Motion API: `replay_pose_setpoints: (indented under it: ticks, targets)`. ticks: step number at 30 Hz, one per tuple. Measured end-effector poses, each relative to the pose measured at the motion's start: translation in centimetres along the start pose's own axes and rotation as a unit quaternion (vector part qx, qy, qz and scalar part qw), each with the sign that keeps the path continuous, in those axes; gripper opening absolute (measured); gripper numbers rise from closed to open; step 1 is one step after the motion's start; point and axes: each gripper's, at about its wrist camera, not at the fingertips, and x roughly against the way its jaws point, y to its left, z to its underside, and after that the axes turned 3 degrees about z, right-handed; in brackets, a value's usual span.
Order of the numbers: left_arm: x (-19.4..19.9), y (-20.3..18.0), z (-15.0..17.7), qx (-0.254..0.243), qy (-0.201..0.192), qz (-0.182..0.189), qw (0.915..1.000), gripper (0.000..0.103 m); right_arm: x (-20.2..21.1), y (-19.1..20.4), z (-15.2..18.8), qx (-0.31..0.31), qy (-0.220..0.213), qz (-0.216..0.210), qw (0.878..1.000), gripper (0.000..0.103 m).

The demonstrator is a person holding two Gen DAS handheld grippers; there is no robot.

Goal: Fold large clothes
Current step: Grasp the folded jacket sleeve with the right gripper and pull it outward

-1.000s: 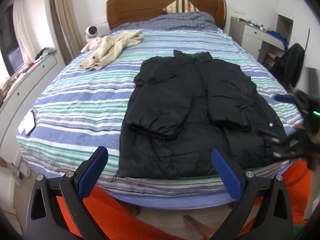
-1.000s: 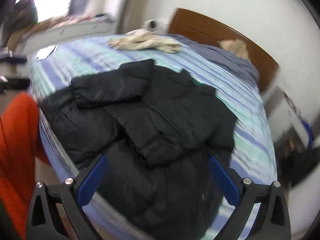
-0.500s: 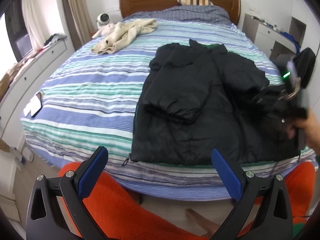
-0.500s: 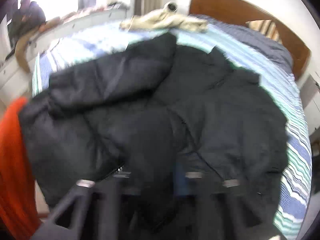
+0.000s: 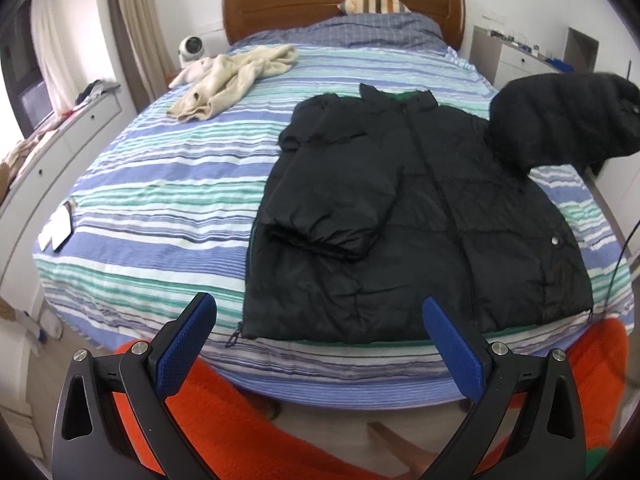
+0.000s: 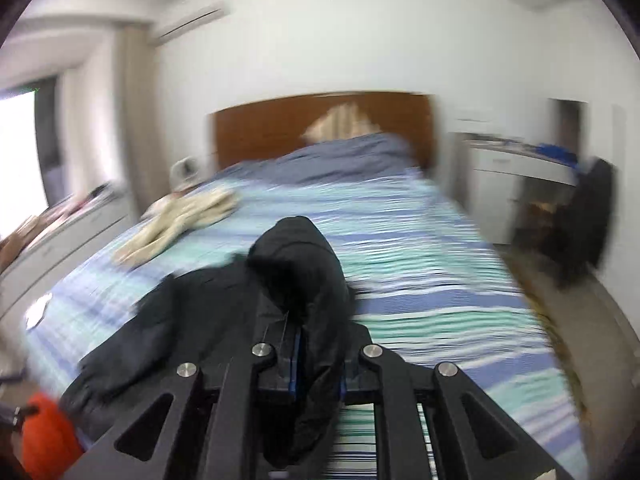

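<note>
One bed fills the room's middle, covered by a sheet striped in blue, green and white, with a wooden headboard at the far end. Against the headboard lie a blue checked quilt and one striped pillow. White walls surround it; a curtain hangs at the left and a long white cabinet runs along that side. A white bench with small items stands at the far right of the bed.

Two garments lie on the bed. The larger is one black puffer jacket, spread flat near the foot edge, collar toward the headboard. One sleeve is folded across its chest; the other sleeve is lifted off the bed at the right, pinched in the right gripper, whose jaws are pressed together on the cloth. The smaller is one cream sweater, crumpled near the far left corner, well apart from the jacket.

The left gripper hangs spread wide above the foot of the bed, holding nothing, over orange clothing.

One small white fan sits beside the headboard. One white flat item lies at the bed's left edge.
</note>
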Motion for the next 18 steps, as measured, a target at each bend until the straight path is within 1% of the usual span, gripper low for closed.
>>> replay_pose_setpoints:
  ticks: [3,6,8,11,13,16,18]
  targets:
    - [0.2,-0.8,-0.4,-0.008,-0.003,0.004,1.0000,0.103,0.2,-6.5,1.1,-0.054,0.008,0.069,0.996,0.013]
    - [0.4,-1.5,-0.8,-0.015,-0.007,0.006,0.9998,0.103,-0.9,-12.1,3.7,-0.100,0.029,0.130,0.986,0.013]
    - [0.5,-1.9,-1.0,-0.022,-0.009,0.007,0.9997,0.103,-1.9,-14.9,5.8,-0.118,0.049,0.166,0.978,0.013]
    - [0.5,-2.2,-1.1,-0.029,-0.009,0.001,0.9995,0.103,-3.5,-19.1,9.5,-0.160,0.090,0.197,0.963,0.013]
    - [0.2,-2.2,-1.0,-0.029,-0.005,-0.002,0.9996,0.103,-4.9,-20.8,12.2,-0.176,0.123,0.212,0.953,0.013]
    - [-0.2,-2.1,-0.9,-0.028,0.005,-0.004,0.9996,0.103,-7.0,-23.0,15.5,-0.209,0.167,0.209,0.941,0.013]
    - [-0.1,-2.2,-0.8,-0.031,0.005,-0.008,0.9995,0.103,-7.5,-23.2,17.3,-0.211,0.184,0.214,0.936,0.013]
